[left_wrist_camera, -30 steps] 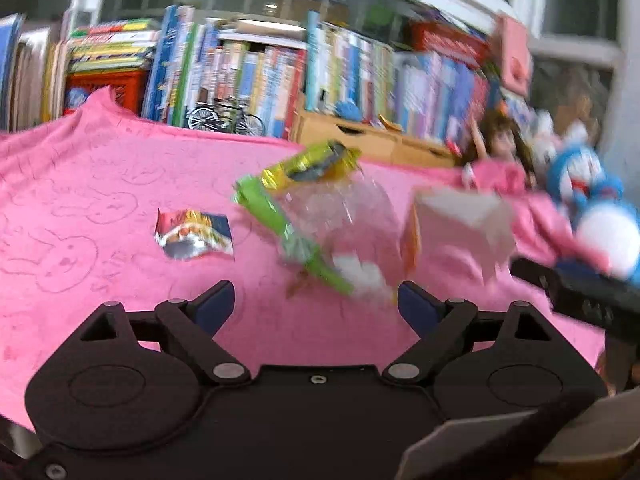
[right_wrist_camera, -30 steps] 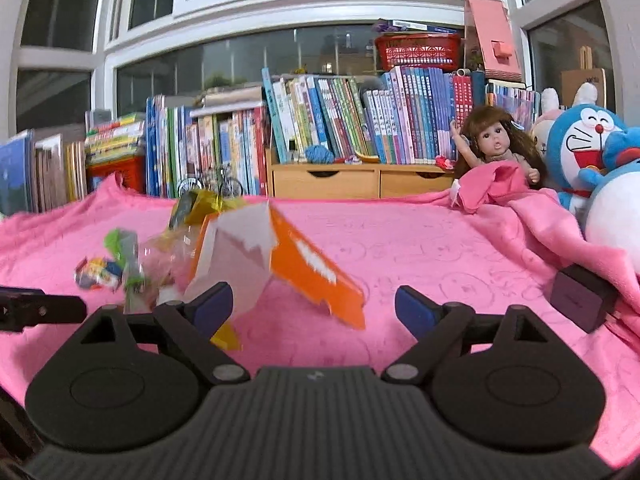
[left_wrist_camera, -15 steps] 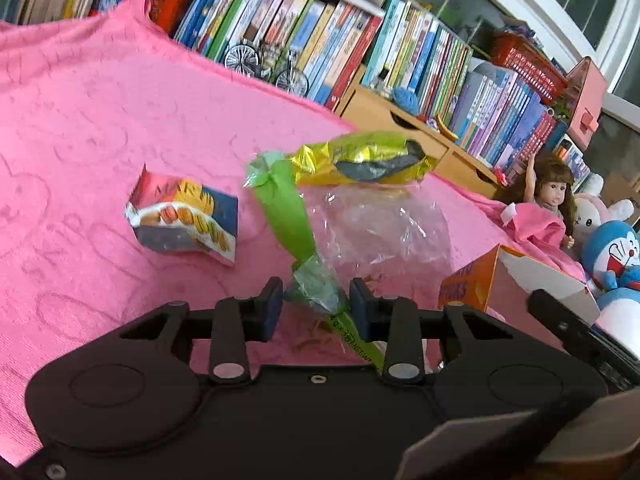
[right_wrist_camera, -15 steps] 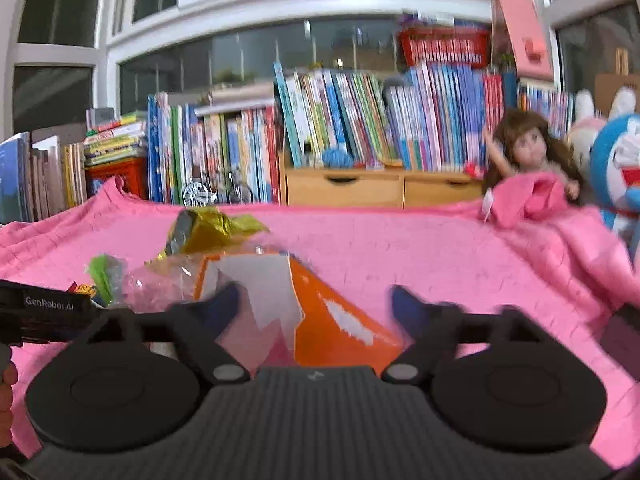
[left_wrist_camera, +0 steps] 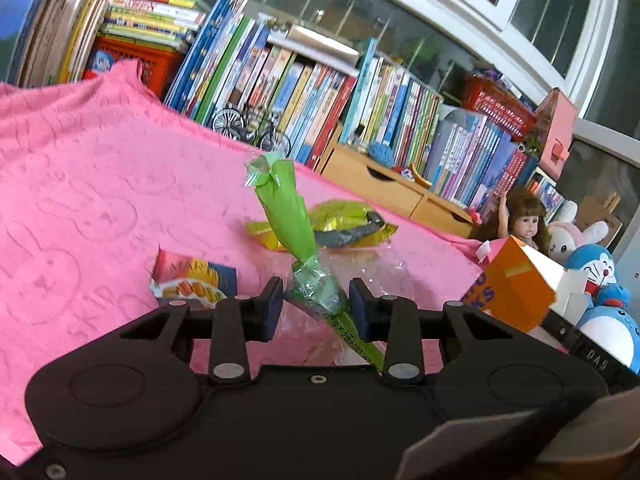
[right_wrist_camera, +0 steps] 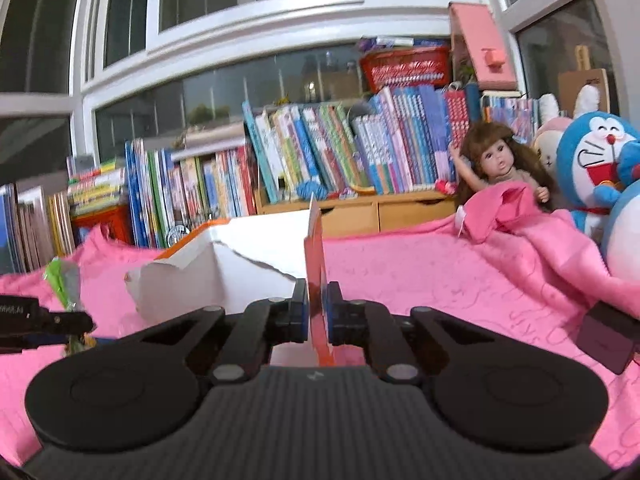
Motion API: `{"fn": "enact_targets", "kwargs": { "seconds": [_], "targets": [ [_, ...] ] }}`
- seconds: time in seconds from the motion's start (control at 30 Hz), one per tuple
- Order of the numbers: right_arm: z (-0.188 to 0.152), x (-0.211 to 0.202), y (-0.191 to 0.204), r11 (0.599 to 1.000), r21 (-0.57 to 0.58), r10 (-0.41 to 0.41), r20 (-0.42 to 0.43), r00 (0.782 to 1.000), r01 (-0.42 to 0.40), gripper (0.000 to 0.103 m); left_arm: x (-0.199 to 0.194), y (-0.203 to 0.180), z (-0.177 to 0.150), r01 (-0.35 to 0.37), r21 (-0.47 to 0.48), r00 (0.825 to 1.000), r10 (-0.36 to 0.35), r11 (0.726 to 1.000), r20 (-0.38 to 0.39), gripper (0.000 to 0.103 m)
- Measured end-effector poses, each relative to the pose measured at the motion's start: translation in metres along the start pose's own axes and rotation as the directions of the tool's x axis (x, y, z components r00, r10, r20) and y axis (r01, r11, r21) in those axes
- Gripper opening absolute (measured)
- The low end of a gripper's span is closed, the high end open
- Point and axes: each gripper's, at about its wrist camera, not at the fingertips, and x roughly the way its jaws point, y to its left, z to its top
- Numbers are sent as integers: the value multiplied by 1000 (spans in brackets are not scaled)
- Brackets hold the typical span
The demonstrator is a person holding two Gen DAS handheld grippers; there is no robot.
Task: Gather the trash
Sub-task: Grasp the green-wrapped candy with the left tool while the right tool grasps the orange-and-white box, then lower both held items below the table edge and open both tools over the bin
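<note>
My left gripper (left_wrist_camera: 315, 306) is shut on a green and clear plastic wrapper (left_wrist_camera: 286, 208), which stands up from between its fingers above the pink blanket (left_wrist_camera: 92, 184). A small colourful snack packet (left_wrist_camera: 192, 280) lies just left of it, and a yellow foil wrapper (left_wrist_camera: 340, 224) lies behind. My right gripper (right_wrist_camera: 317, 312) is shut on the orange flap of a torn orange and white carton (right_wrist_camera: 240, 264), held off the blanket. That carton (left_wrist_camera: 516, 284) shows at the right of the left wrist view, and the green wrapper (right_wrist_camera: 64, 280) at the far left of the right wrist view.
A row of books (left_wrist_camera: 312, 92) and a wooden drawer unit (right_wrist_camera: 380, 212) line the back under the windows. A doll (right_wrist_camera: 500, 168) and blue plush toys (right_wrist_camera: 596, 168) sit at the right on the bunched blanket. A toy bicycle (left_wrist_camera: 252, 128) stands by the books.
Both grippers went from open to shut: the left one closed on the green wrapper and raised it, the right one closed on the carton's flap and lifted the carton.
</note>
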Motion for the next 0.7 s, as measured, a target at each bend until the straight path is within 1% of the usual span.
{"fn": "enact_targets", "kwargs": {
  "seconds": [0.13, 0.27, 0.37, 0.5, 0.7],
  "targets": [
    [3, -15, 1, 999, 7, 33, 31, 999, -33, 11, -22, -3, 0, -5, 22, 999, 4, 1000, 34, 34],
    [6, -30, 4, 998, 9, 65, 52, 997, -66, 10, -39, -4, -2, -8, 29, 999, 6, 1000, 53, 34],
    [7, -40, 7, 995, 22, 99, 52, 994, -101, 10, -53, -3, -7, -13, 39, 998, 10, 999, 59, 34],
    [-6, -58, 10, 986, 44, 158, 32, 987, -159, 10, -66, -2, -22, -37, 66, 999, 35, 997, 40, 34],
    [-26, -86, 17, 969, 75, 237, -22, 971, -234, 10, -87, 1, -45, -25, 93, 1000, 27, 995, -14, 34]
  ]
}}
